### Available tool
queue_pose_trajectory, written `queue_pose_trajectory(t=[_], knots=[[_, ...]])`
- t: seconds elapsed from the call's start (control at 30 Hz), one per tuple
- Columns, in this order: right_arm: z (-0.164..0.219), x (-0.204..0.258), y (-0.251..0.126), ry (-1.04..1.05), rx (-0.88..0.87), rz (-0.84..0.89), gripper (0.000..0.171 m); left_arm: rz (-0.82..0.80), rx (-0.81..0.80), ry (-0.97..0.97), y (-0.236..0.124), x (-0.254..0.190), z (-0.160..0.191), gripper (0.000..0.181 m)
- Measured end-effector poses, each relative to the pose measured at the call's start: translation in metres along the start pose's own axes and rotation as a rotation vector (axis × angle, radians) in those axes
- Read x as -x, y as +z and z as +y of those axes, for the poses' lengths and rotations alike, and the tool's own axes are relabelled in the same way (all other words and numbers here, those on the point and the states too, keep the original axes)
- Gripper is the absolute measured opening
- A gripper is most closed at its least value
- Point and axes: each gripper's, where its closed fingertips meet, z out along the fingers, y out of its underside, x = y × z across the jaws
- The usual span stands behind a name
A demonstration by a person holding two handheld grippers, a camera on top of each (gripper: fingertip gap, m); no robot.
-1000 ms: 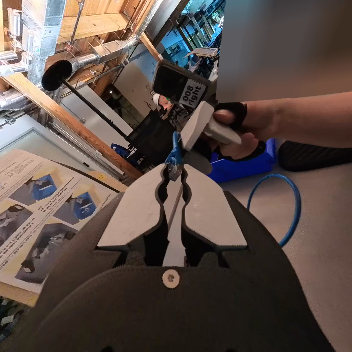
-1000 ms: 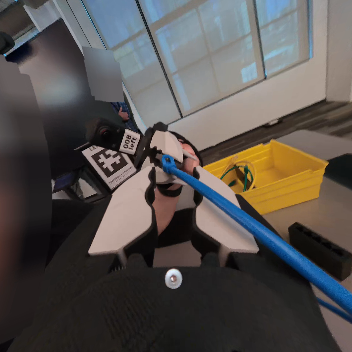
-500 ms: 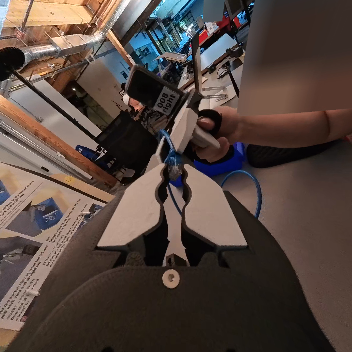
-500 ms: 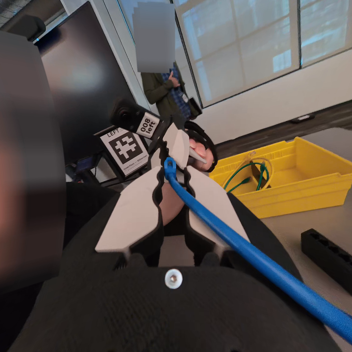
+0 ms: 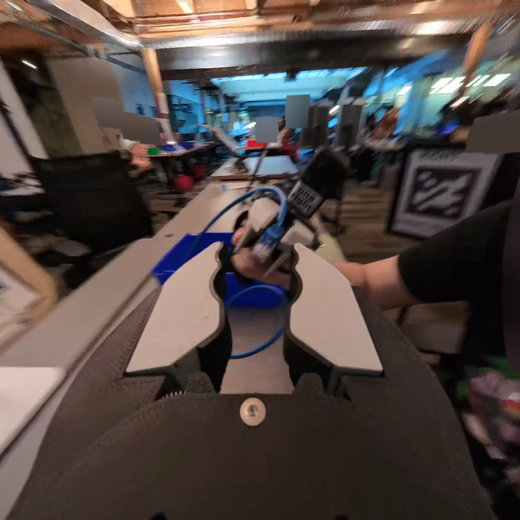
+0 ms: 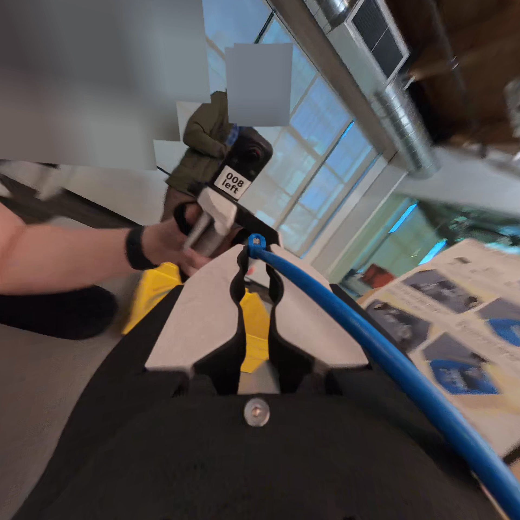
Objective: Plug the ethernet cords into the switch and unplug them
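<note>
A blue ethernet cord (image 6: 365, 318) ends in a plug (image 6: 255, 242) pinched between the tips of my right gripper (image 6: 256, 250), which is shut on it. The cord runs back past the right finger to the lower right. In the left wrist view my left gripper (image 5: 257, 250) is open and empty, its fingers well apart. Just beyond it the right gripper (image 5: 267, 240) holds the plug (image 5: 270, 235) pointing towards me, and the cord loops (image 5: 270, 334) down onto the table. The left gripper's body (image 6: 222, 208) shows just beyond the plug. No switch is in view.
A blue bin (image 5: 191, 261) sits on the grey table (image 5: 98, 309) ahead of the left gripper. A yellow bin (image 6: 157, 292) lies behind the right fingers. A printed instruction sheet (image 6: 450, 309) is at the right. A person (image 6: 202, 146) stands beyond.
My left gripper has opened and let go of the plug, which it gripped before. The right gripper still holds it. Both views have swung round a lot.
</note>
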Motion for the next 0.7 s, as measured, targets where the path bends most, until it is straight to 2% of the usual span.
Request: queue_pose_trajectory(t=[0.13, 0.33, 0.5, 0.7], knots=[[0.003, 0.001, -0.002, -0.292, 0.005, 0.100, 0.013, 0.159, -0.003, -0.275, 0.009, -0.007, 0.004, 0.052], [0.008, 0.002, 0.000, -0.438, 0.038, 0.157, 0.013, 0.214, 0.006, -0.382, 0.021, -0.003, 0.017, 0.017], [0.012, 0.001, 0.001, -0.519, 0.092, 0.178, 0.017, 0.175, 0.031, -0.347, 0.020, -0.001, 0.017, 0.016], [-0.007, 0.006, 0.001, -0.647, 0.067, 0.220, 0.013, 0.199, -0.011, -0.252, 0.021, -0.017, 0.004, 0.017]])
